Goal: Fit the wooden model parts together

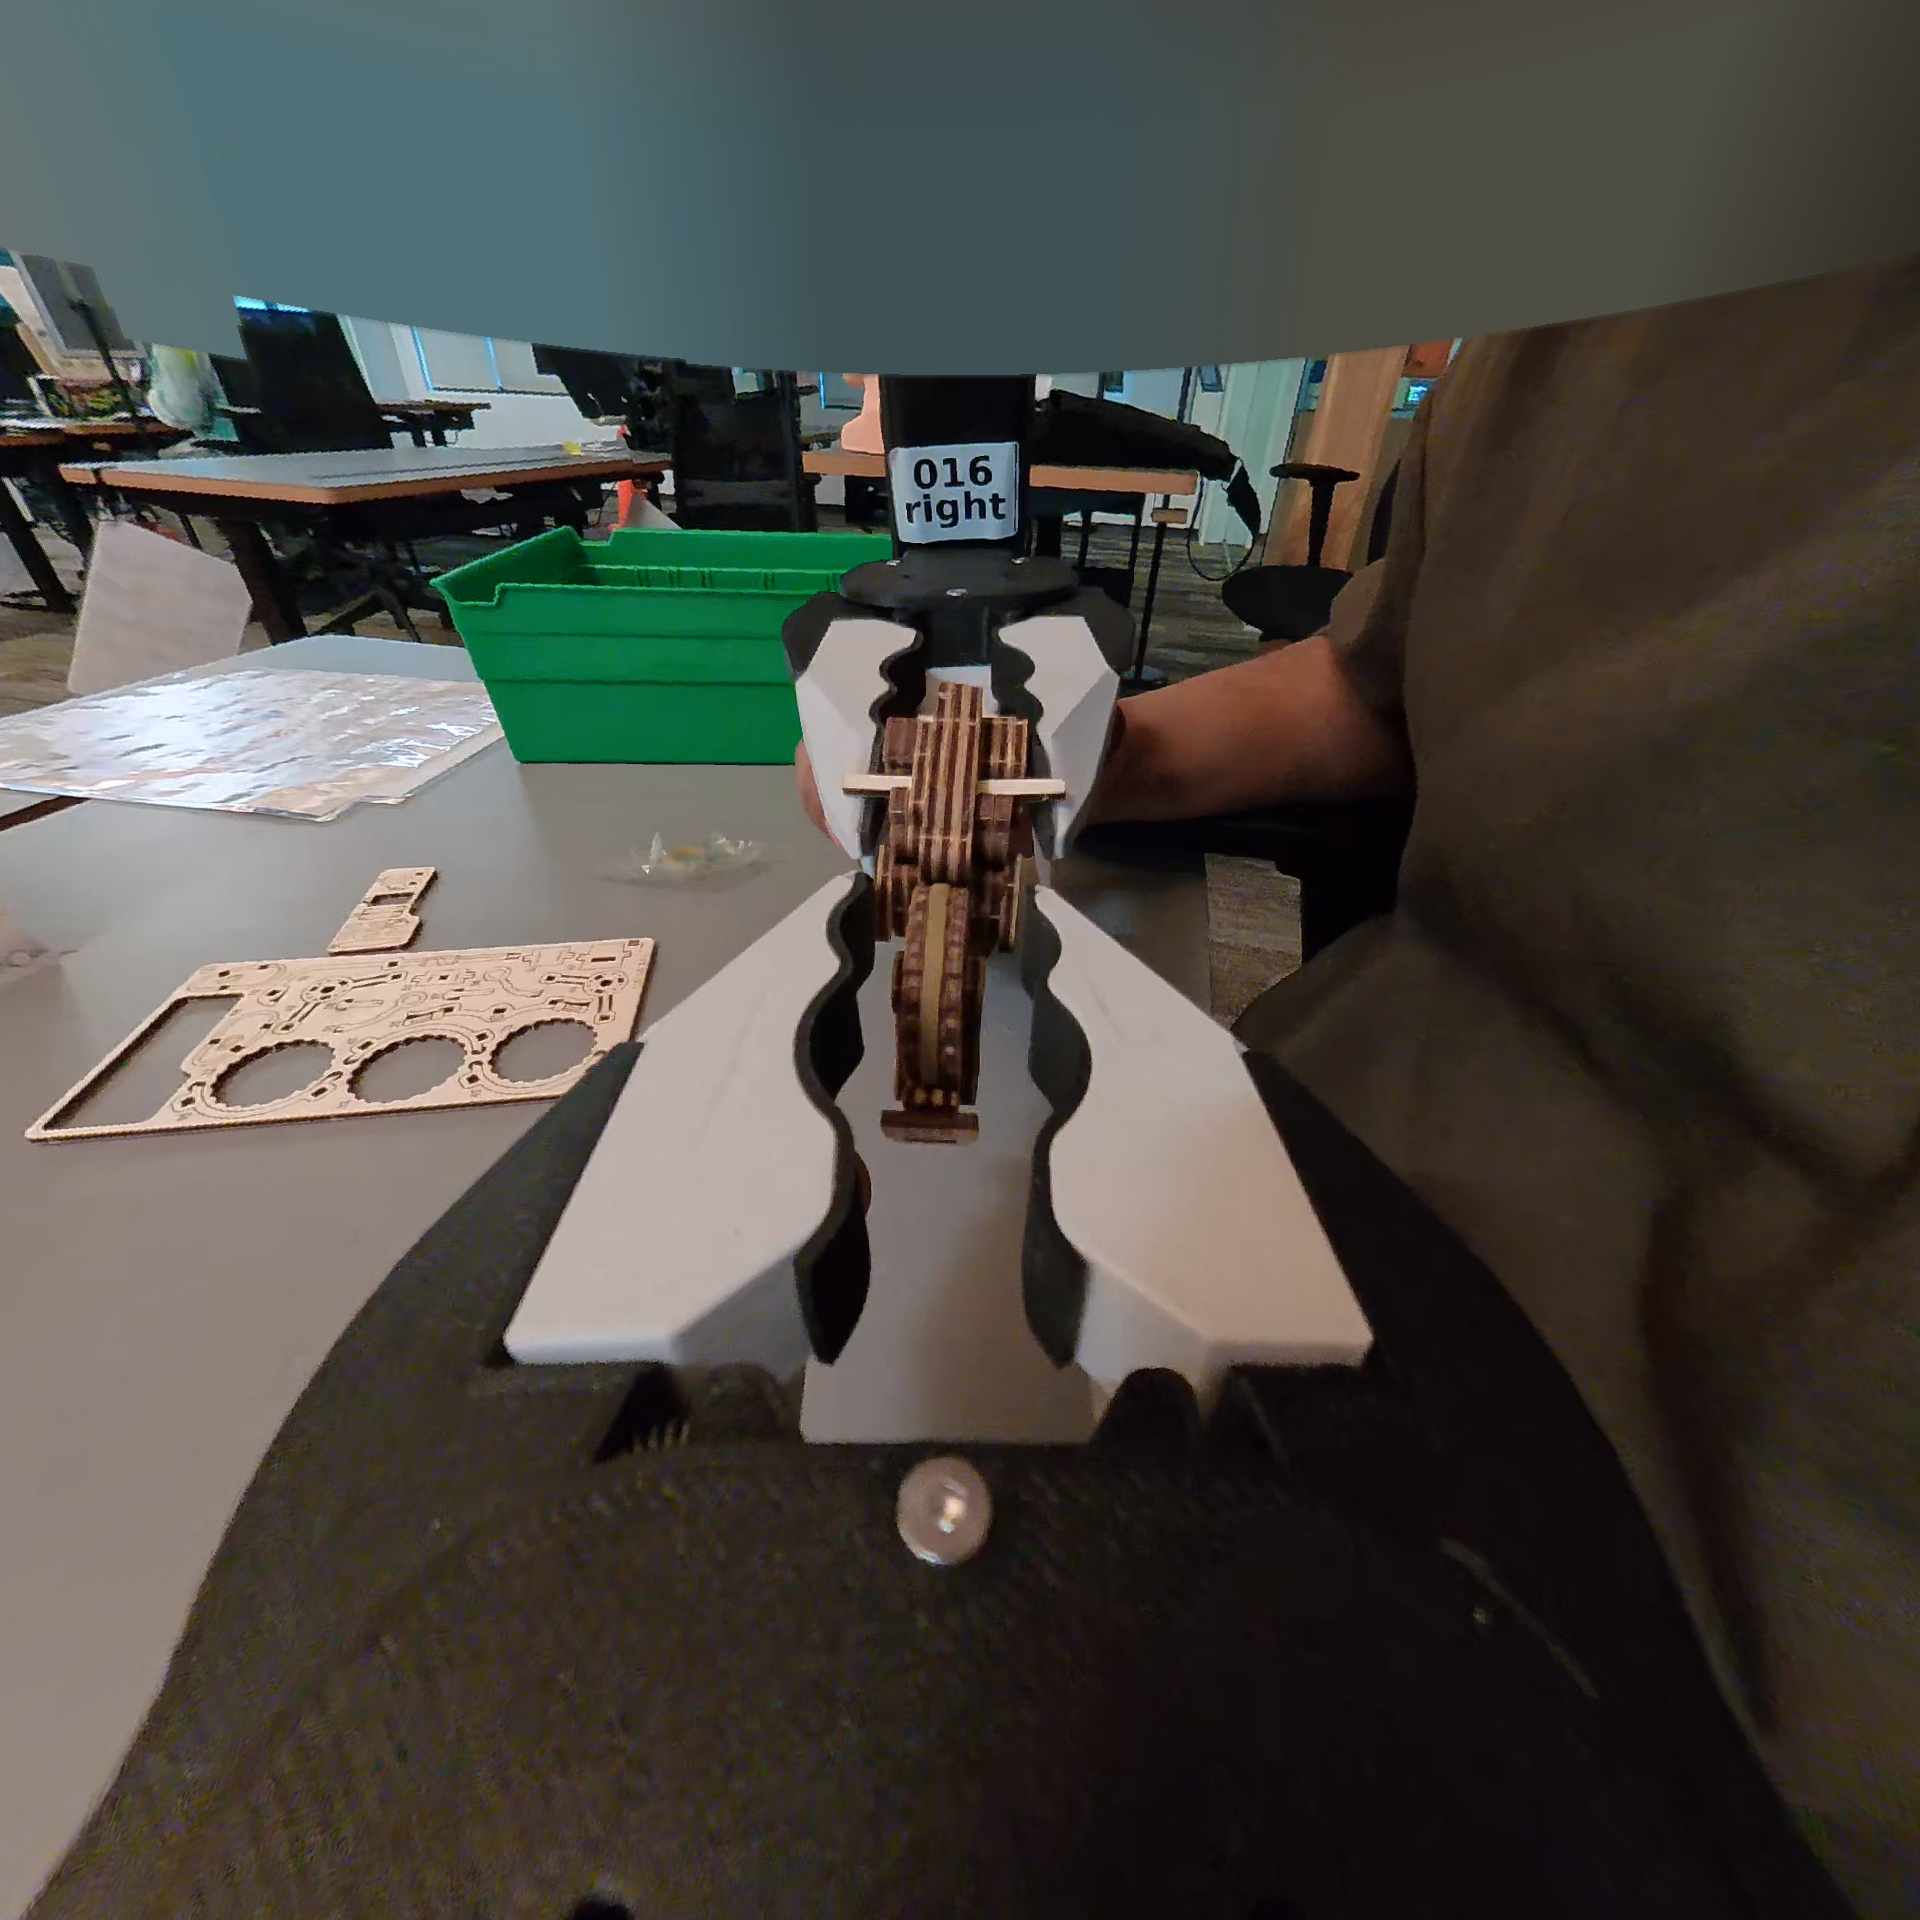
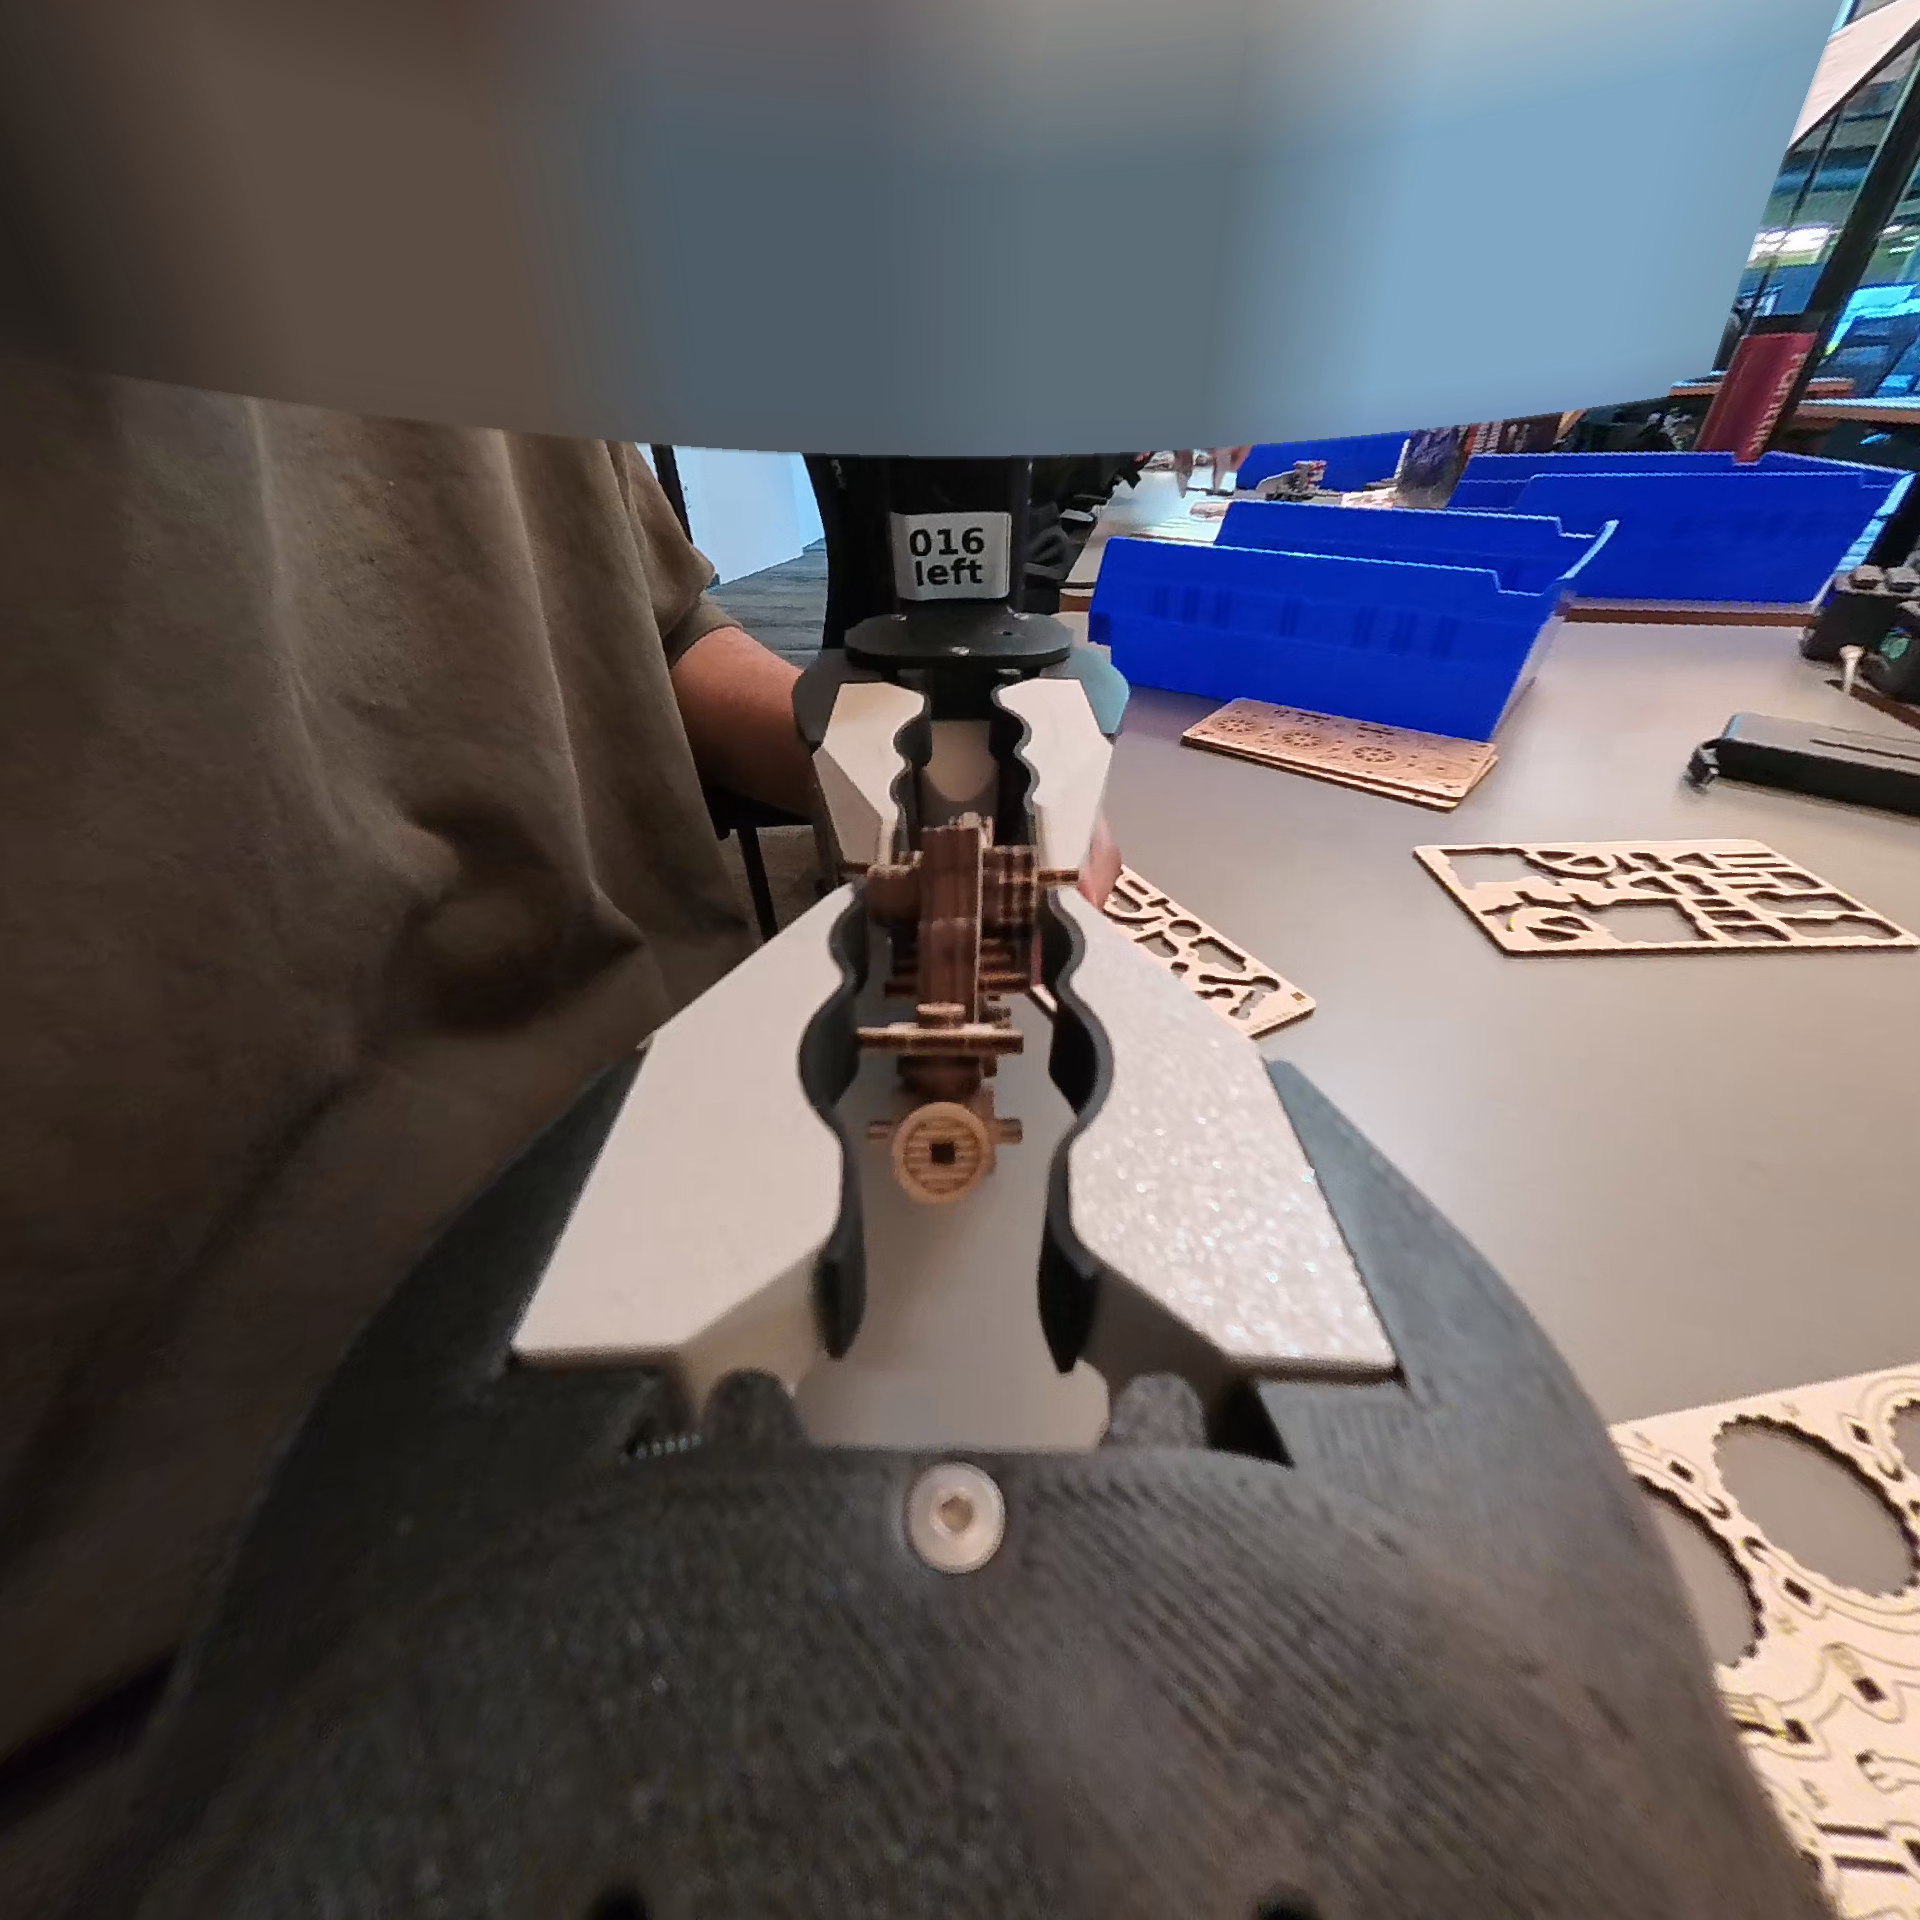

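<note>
With the wooden model (image 1: 940,904) held in mid-air between them, the left gripper (image 1: 945,894) and the right gripper (image 2: 951,914), facing it at twelve o'clock, both closed on it, should press straight together without twisting.

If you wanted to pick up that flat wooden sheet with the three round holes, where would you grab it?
Probably by an outer edge. The wooden sheet lies flat on the table, so a gripper would come in low from the side, one finger sliding under. Its thin frame bar looks fragile; the solid strip between holes seems sturdier.
</note>
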The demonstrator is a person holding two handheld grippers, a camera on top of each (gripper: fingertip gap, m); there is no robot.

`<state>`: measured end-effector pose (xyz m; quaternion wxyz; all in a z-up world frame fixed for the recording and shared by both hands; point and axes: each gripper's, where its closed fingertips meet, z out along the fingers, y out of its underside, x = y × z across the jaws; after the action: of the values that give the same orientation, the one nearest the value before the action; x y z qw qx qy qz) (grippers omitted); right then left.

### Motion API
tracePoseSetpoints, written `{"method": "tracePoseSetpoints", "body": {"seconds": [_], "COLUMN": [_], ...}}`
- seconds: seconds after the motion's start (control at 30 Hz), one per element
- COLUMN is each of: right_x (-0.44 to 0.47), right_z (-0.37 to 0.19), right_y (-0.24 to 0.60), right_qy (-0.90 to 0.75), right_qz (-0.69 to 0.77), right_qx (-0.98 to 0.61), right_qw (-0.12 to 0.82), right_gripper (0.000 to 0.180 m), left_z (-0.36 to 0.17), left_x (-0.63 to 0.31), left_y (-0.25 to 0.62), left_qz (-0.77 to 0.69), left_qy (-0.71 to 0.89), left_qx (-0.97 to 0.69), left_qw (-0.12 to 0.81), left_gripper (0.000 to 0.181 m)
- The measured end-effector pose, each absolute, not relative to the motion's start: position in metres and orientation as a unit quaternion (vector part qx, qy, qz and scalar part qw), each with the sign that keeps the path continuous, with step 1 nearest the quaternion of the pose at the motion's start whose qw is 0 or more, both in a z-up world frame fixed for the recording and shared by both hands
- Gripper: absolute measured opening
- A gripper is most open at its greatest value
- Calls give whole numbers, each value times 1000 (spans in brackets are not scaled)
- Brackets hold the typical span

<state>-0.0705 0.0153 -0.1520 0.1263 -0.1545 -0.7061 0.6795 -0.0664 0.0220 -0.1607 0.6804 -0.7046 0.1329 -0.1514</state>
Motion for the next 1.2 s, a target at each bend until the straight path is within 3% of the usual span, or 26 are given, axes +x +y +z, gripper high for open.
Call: {"method": "tracePoseSetpoints", "body": {"seconds": [0.4,0.63,1.2], "right_x": [-71,-70,-70], "right_z": [-153,-150,-149], "right_y": [18,17,13], "right_qy": [-709,-701,-695], "right_qz": [675,685,692], "right_qx": [-155,-157,-158], "right_qw": [129,117,113], "right_gripper": [27,27,27], "left_z": [-159,-166,-163], "left_x": [-66,-64,-62], "left_y": [21,23,23], "left_qz": [-144,-146,-148], "left_qy": [139,138,141], "left_qx": [-702,-713,-709], "left_qw": [684,671,675], "left_gripper": [25,39,26]}}
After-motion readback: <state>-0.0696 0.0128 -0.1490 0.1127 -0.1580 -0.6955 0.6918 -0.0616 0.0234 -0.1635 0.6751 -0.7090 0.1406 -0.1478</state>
